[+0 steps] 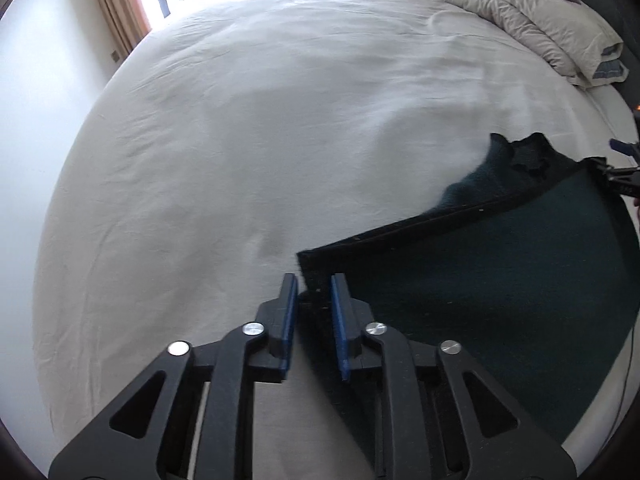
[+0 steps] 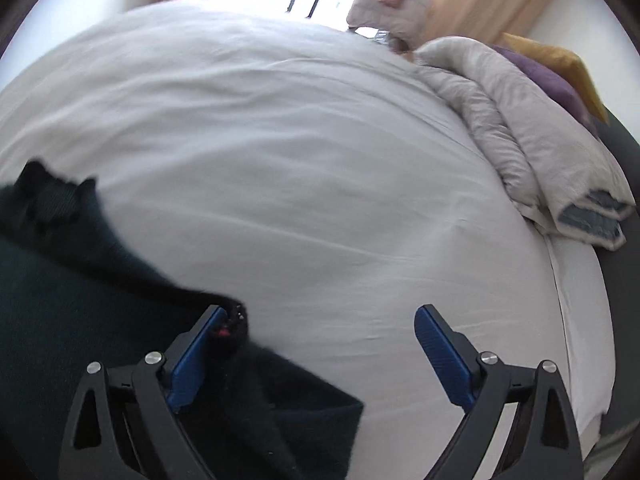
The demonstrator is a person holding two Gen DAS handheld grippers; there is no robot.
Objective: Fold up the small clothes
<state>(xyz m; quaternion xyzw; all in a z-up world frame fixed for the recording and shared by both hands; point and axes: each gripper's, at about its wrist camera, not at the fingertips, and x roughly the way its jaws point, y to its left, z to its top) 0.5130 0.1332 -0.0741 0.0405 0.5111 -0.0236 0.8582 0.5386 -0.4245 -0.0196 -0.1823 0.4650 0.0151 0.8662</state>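
Observation:
A dark green, almost black garment [image 1: 500,280] lies on the white bed sheet [image 1: 240,140], its hem edge running from lower centre up to the right. My left gripper [image 1: 314,288] is shut on the garment's near corner, dark cloth between the blue pads. In the right wrist view the same garment [image 2: 80,300] fills the lower left. My right gripper [image 2: 320,320] is open wide; a cloth corner rests against its left finger [image 2: 200,344], the right finger [image 2: 436,344] is over bare sheet. The right gripper also shows at the left wrist view's right edge [image 1: 620,178].
A folded beige duvet [image 1: 528,16] with purple and yellow pillows [image 2: 560,72] lies at the bed's far right. A bright window with orange curtains [image 1: 116,8] stands beyond the bed. White wall on the left.

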